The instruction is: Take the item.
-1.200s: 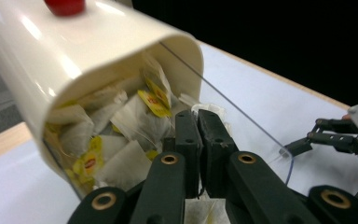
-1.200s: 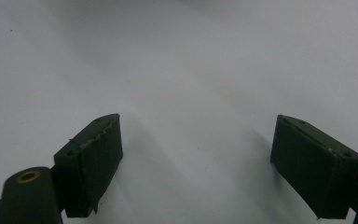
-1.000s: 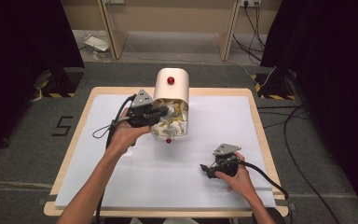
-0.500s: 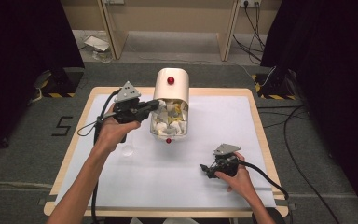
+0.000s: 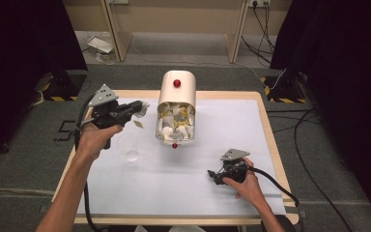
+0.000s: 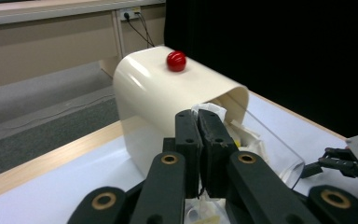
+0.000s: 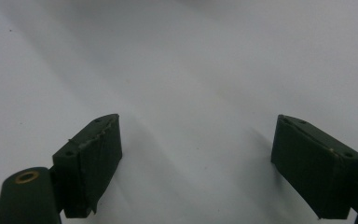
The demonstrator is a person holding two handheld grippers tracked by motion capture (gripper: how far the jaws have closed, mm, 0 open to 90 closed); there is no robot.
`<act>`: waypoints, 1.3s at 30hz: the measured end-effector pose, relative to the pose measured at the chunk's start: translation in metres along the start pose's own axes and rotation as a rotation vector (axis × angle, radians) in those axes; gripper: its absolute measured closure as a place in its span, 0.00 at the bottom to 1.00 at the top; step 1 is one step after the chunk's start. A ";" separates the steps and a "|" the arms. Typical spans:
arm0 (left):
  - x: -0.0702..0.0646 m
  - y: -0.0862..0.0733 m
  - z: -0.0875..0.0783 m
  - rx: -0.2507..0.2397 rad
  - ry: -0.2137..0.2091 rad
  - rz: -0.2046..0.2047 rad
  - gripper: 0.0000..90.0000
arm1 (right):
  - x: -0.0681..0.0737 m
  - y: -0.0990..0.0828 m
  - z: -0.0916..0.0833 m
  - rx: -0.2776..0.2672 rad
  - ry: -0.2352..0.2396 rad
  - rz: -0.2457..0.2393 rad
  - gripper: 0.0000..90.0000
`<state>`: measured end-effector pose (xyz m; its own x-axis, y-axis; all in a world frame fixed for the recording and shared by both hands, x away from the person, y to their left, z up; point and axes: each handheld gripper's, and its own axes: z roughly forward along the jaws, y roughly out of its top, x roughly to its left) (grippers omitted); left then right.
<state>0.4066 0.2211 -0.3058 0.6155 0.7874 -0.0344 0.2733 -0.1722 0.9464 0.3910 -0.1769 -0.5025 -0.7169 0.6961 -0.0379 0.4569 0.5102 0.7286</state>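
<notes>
A cream rounded container (image 5: 176,92) with a red knob (image 5: 177,83) stands at the table's far middle. Its clear front part is packed with tea bags (image 5: 175,122). My left gripper (image 5: 136,109) hangs left of the container, above the table, shut on a white tea bag (image 5: 143,105) whose yellow tag (image 5: 138,124) dangles below. In the left gripper view the jaws (image 6: 199,122) press together with a bit of white tea bag (image 6: 209,110) at their tips, in front of the container (image 6: 158,102). My right gripper (image 5: 216,176) rests on the table at the near right, open, with nothing between its fingers (image 7: 91,156).
A clear glass cup (image 5: 128,147) stands on the white table cover (image 5: 232,125) below and slightly left of the held tea bag. A second red knob (image 5: 174,145) sits at the container's near end. Cables trail off both table sides.
My left gripper has drawn away from the container's opening toward the left and a little up, carrying the tea bag out with it. The right gripper has stayed put.
</notes>
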 end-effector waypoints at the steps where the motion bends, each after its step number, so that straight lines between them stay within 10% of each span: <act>1: 0.000 0.000 0.000 0.000 0.000 0.000 0.96 | 0.000 0.000 0.000 0.000 0.000 0.000 0.19; 39: 0.037 -0.087 -0.003 0.059 0.073 -0.124 0.96 | 0.000 0.000 0.000 0.002 -0.002 0.001 0.18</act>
<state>0.4030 0.2672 -0.3883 0.5196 0.8453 -0.1241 0.3880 -0.1041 0.9158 0.3909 -0.1769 -0.5026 -0.7153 0.6978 -0.0386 0.4590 0.5107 0.7270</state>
